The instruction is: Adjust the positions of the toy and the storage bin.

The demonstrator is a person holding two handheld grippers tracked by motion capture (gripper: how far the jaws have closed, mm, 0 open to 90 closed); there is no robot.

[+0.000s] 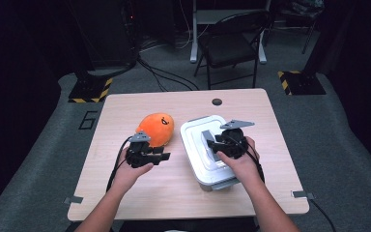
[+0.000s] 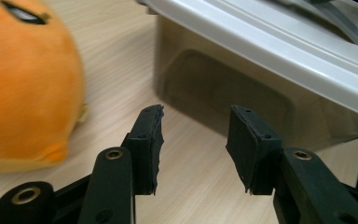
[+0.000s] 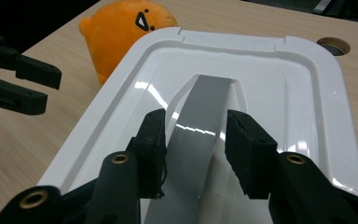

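White lidded storage box (image 1: 200,145) sits right of centre on the light wooden table (image 1: 174,193), its long side running from near to far, with a translucent body and a white lid (image 3: 303,102) that carries a grey handle (image 3: 200,130) down its middle. Left of it and a little farther back lies an orange plush toy (image 1: 157,128) with a small dark face, close to the box's far left corner but apart from it. A person's forearms come in from the near edge. The right gripper (image 1: 212,143) hangs over the near part of the lid, and in the right gripper view its jaws stand spread to either side of the grey handle, the pads clear of it with a gap showing on the right side. The left gripper (image 1: 166,157) is low over the table between toy and box, pointing toward the box's left wall; in the left gripper view its jaws are parted with only bare tabletop between them. Beyond the table stands a dark folding chair (image 1: 232,43) on the grey floor.
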